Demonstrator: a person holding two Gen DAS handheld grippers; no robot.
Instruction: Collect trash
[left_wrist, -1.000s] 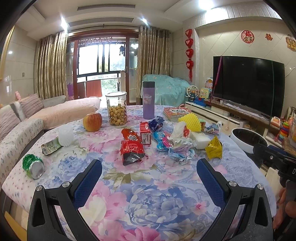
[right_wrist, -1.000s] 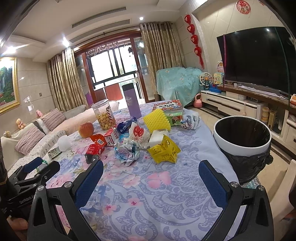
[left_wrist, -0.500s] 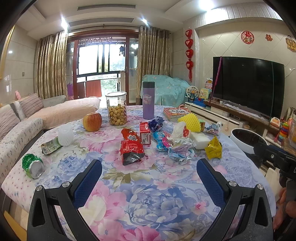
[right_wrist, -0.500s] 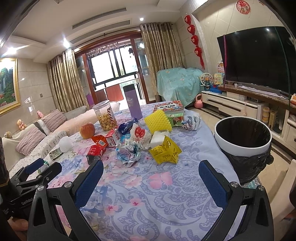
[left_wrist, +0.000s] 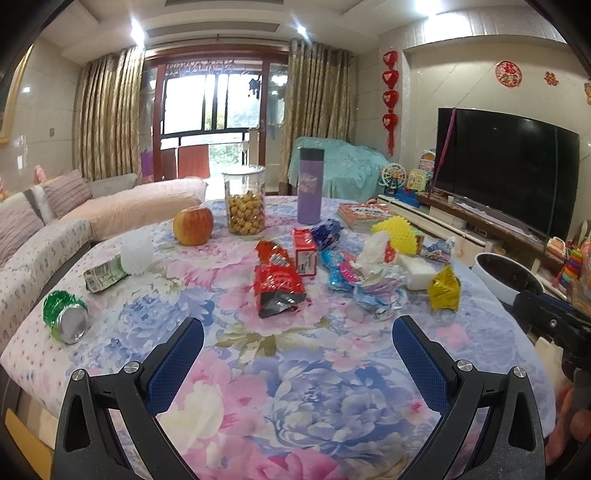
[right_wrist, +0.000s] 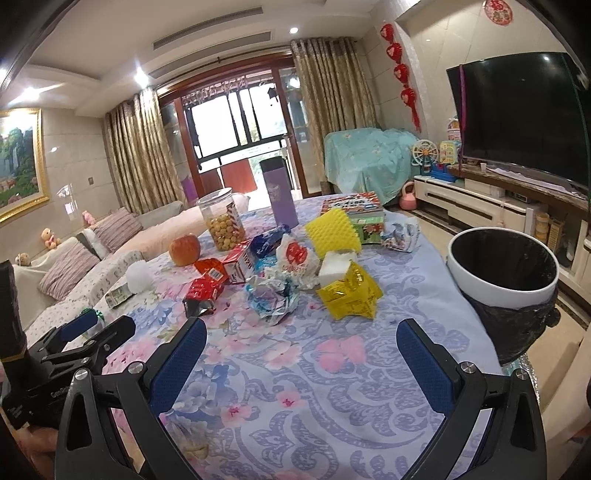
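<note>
Wrappers (left_wrist: 279, 284) lie crumpled mid-table (left_wrist: 295, 387), leaving bare floral cloth toward the near edge, where the left claw (left_wrist: 297, 339) and right claw (right_wrist: 301, 341) hover open, holding nothing. Only the left view shows the crushed green can (left_wrist: 65, 320) by the left edge; the right view shows the black-lined bin (right_wrist: 503, 271) just off the right edge.

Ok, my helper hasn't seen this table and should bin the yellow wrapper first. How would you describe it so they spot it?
Start at the white trash bin beside the floral table. The yellow wrapper is the litter lying nearest it, crumpled against a white foam block. Unlike the yellow sponge behind, it is shiny and creased.
</note>
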